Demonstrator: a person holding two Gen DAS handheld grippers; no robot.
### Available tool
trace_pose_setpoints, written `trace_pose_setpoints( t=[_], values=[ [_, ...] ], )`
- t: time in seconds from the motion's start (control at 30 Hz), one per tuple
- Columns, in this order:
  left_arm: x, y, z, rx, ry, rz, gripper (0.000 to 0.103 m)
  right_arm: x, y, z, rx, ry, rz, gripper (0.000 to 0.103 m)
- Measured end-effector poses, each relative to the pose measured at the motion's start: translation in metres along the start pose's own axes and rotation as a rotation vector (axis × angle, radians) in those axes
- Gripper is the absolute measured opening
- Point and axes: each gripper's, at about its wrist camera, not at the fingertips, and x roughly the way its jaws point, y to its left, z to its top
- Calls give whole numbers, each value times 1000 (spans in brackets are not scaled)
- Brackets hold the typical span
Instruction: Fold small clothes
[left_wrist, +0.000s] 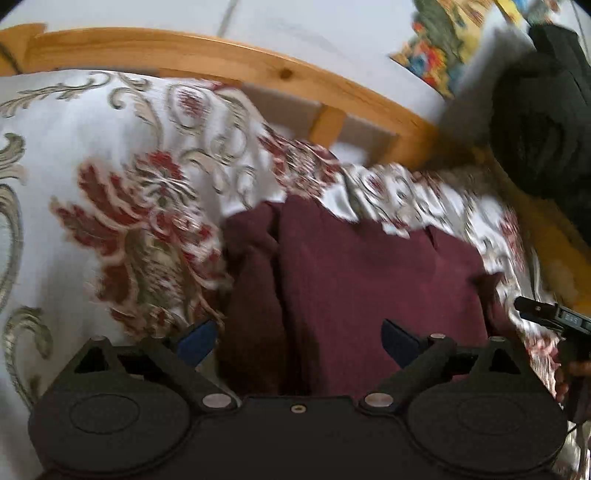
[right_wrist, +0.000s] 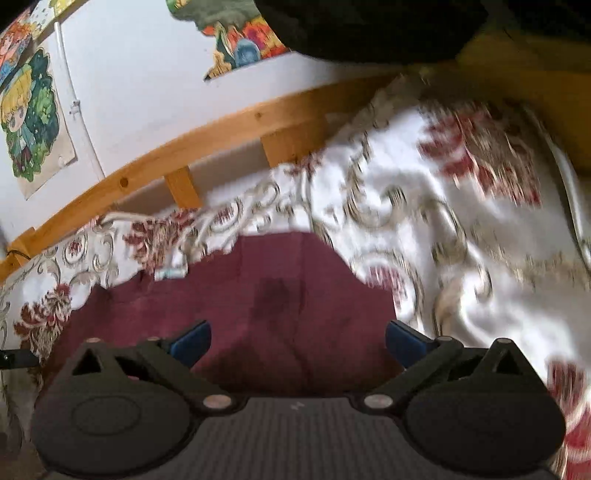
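Around the maroon garment (left_wrist: 362, 280): floral bedspread (left_wrist: 110, 184), wooden rail (right_wrist: 221, 136).

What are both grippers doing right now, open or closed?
Left gripper: open, empty, over the maroon garment.
Right gripper: open, empty, over it too.

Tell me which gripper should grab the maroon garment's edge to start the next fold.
Left, probably. The left gripper is open right over a raised fold in the maroon garment. The right gripper, also open, faces flat cloth, with the edge farther ahead on the patterned bedspread.
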Motion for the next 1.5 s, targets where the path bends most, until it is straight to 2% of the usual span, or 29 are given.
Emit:
trace_pose_setpoints(
  t=[0.03, 0.1, 0.2, 0.23, 0.37, 0.43, 0.47, 0.5, 0.53, 0.57, 0.6, 0.63, 0.67, 0.77, 0.83, 1.0, 1.17, 1.23, 1.27, 1.3, 1.33, 1.37, 1.43, 1.5],
  values=[
    [2, -3, -1, 8, 9, -8, 96, 1, 0, -4, -5, 11, 4, 102],
    [7, -7, -4, 10, 29, -12, 92, 2, 2, -9, -29, 23, 3, 91],
    [13, -8, -8, 0, 50, 26, 76, 4, 12, -3, -99, 10, 14, 76],
    [15, -7, -9, -4, 57, 26, 69, 4, 16, -2, -121, 2, 23, 75],
    [18, -1, -11, -28, 65, 36, 55, 18, 34, 10, -213, 11, 26, 75],
    [20, 0, -11, -33, 68, 26, 49, 30, 38, 16, -227, 23, 19, 69],
    [21, 0, -11, -29, 70, 21, 47, 37, 39, 19, -222, 27, 15, 58],
    [22, -2, -11, -22, 71, 20, 41, 43, 39, 24, -212, 28, 8, 45],
    [22, -3, -11, -14, 71, 28, 33, 47, 39, 28, -201, 24, 0, 37],
    [22, -3, -12, -8, 69, 38, 29, 50, 38, 31, -195, 16, -9, 21],
    [23, -3, -12, -5, 67, 48, 22, 52, 39, 35, -196, -2, -25, 13],
    [22, -3, -13, -5, 64, 55, 15, 51, 40, 39, -207, -27, -42, 12],
    [21, -2, -13, -12, 57, 61, 11, 48, 38, 42, -217, -52, -52, 8],
    [13, -2, -15, -45, 21, 63, 7, 35, 43, 53, -255, -151, -89, 8],
    [7, -3, -16, -79, -3, 65, 7, 32, 45, 56, -277, -173, -112, 8],
    [-1, -9, -21, -115, -30, 82, 6, 57, 42, 45, -317, -63, -176, 8],
    [2, -6, -21, -128, -6, 87, 7, 72, 21, 33, -208, -7, -173, 10],
    [3, -3, -22, -147, 0, 85, 7, 69, 20, 31, -181, -15, -195, 23],
    [3, -3, -23, -152, 1, 85, 7, 65, 22, 29, -175, -30, -218, 39],
    [3, -3, -23, -155, 2, 85, 7, 58, 26, 26, -175, -51, -234, 61],
    [3, -3, -23, -159, 1, 85, 7, 53, 30, 23, -181, -65, -241, 70],
    [3, -3, -24, -163, 1, 84, 7, 47, 35, 19, -194, -79, -246, 78],
    [2, -3, -24, -170, 0, 83, 7, 37, 48, 11, -223, -87, -241, 83],
    [-1, -3, -25, -184, -2, 78, 7, 28, 62, -1, -238, -92, -209, 96]
  ],
)
